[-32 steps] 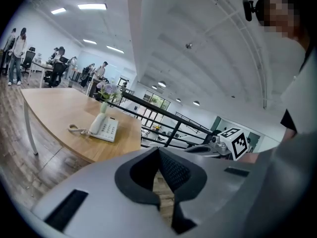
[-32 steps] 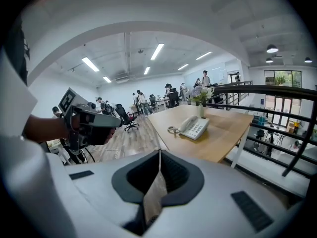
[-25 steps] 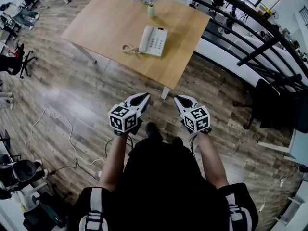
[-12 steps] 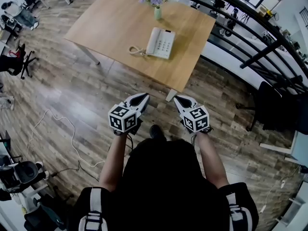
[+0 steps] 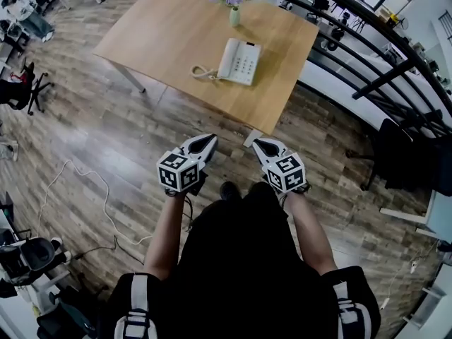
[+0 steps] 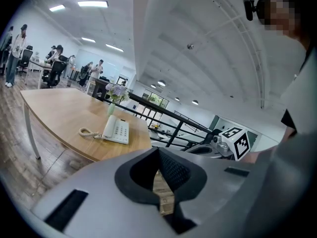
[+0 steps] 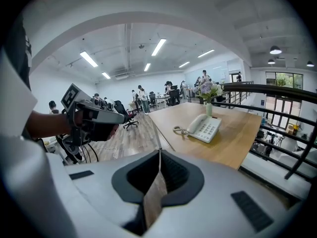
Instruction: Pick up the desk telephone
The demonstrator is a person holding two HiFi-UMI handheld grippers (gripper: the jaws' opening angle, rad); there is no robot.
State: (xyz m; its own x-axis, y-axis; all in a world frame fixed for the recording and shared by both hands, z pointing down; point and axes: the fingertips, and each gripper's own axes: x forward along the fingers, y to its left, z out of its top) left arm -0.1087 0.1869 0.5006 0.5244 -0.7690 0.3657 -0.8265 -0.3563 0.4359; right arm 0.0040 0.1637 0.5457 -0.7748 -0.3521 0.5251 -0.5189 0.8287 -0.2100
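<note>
Two claws are hovering low in the centre of the head view, and I am carrying nothing in either. My left gripper (image 5: 200,143) and my right gripper (image 5: 267,147) are both pinched together with nothing between the jaws. The desk telephone (image 5: 239,61) is lying flat on the wooden table (image 5: 162,27) in the upper middle of the frame, well apart from both claws. Its coiled cord (image 5: 201,70) is trailing off its left side, and a vase of flowers (image 5: 234,13) is standing just beyond it. I am judging this to be the approach. To do it well, I should be spreading both sets of jaws before arriving. I should be coming in over the table's lower edge, taking the phone's body from its two long sides, and minding the cord and the vase.
</note>
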